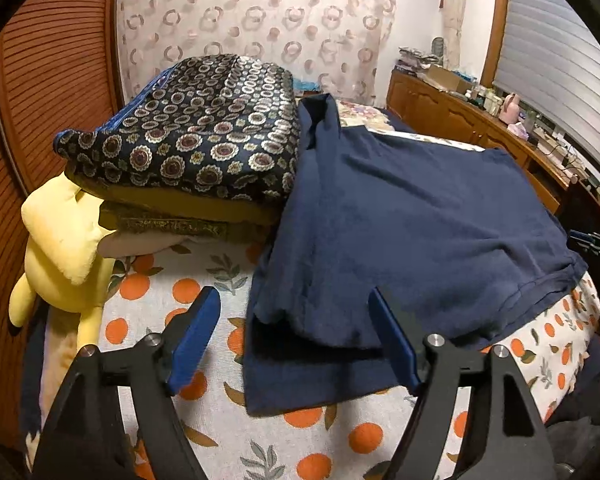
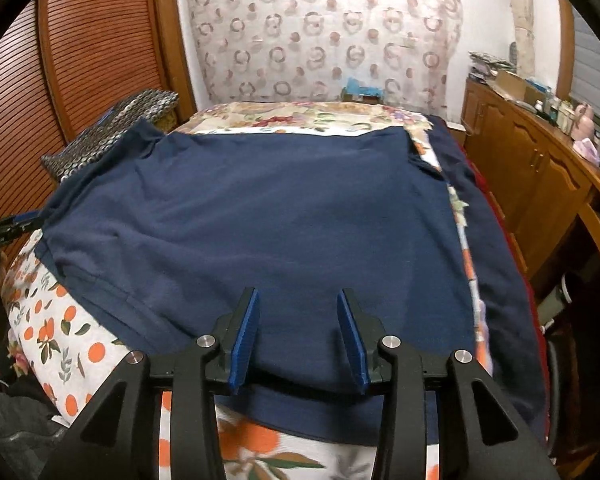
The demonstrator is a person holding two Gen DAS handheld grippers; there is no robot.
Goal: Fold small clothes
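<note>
Navy shirt (image 2: 292,216): folded on orange-print bedsheet (image 1: 204,412).
My left fingers (image 1: 294,305): spread wide, empty.
My right fingers (image 2: 296,300): parted, gripping nothing.
Writing: none legible.

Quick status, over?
Left gripper open, right gripper open. Navy shirt folded on bedsheet, released. Patterned cushion touching shirt's edge.
</note>
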